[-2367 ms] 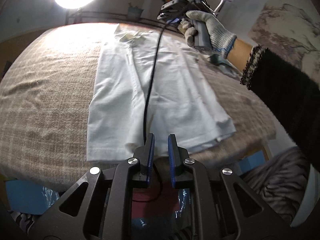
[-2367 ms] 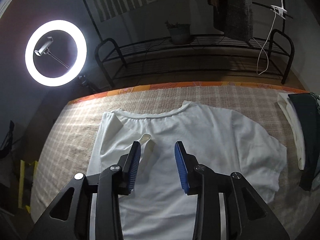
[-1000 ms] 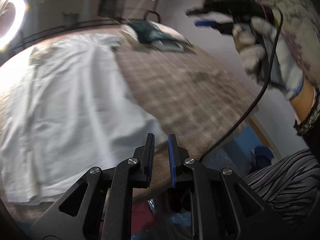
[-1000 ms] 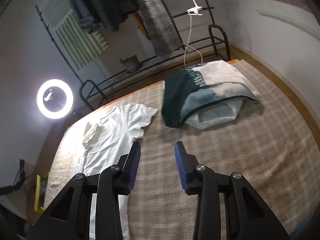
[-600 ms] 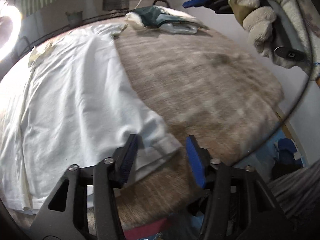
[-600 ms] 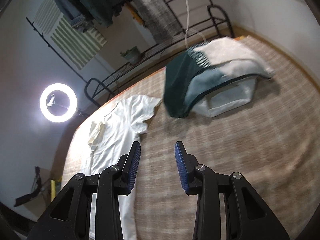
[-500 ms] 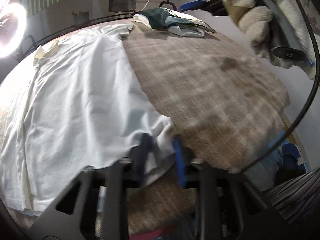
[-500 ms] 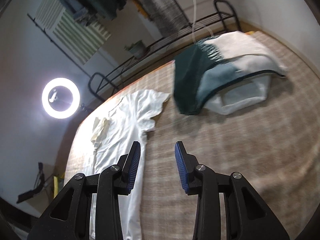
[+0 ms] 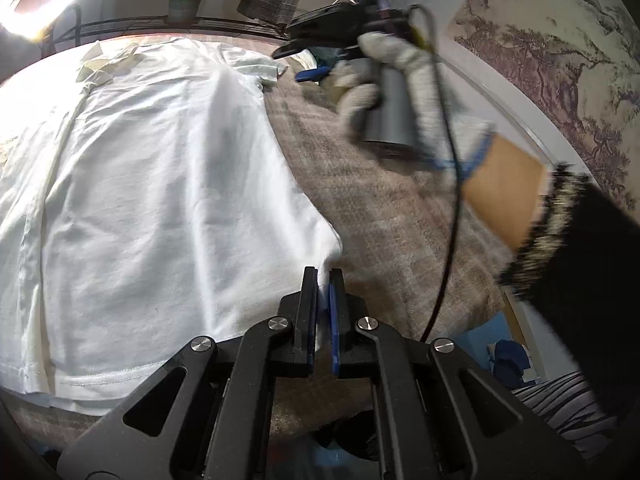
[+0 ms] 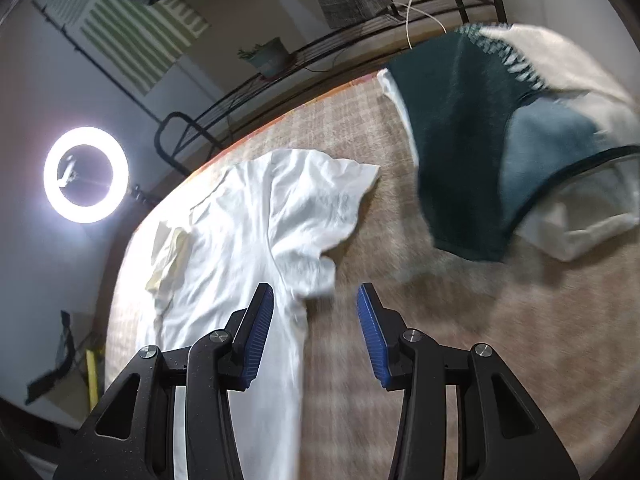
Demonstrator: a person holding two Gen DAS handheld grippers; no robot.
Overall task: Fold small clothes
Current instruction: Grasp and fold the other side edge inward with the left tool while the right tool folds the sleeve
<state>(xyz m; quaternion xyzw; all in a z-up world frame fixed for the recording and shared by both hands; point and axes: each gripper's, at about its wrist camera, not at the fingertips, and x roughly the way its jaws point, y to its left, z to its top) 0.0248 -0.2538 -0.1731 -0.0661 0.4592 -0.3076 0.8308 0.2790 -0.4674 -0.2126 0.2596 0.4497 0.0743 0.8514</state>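
Left gripper pinches the shirt's hem corner; right gripper comes in empty toward the sleeve.

The left gripper [image 9: 323, 276] has just been closing and now stands nearly shut with the lower right corner of the white T-shirt [image 9: 160, 168] between its pads, the rest of the garment spreading flat ahead and to its left across the bench [image 9: 384, 208]. The right gripper [image 10: 316, 304], held in a gloved hand [image 9: 384, 80], has just been opening to a middling gap with nothing between its jaws; the shirt's sleeve [image 10: 332, 200] lies just ahead of it, the side seam under its left finger. A pile of dark and pale clothes [image 10: 500, 140] sits further ahead to its right. No fold looks made yet: one corner is taken, and the sleeve-end grasp and every fold are judged still to come.
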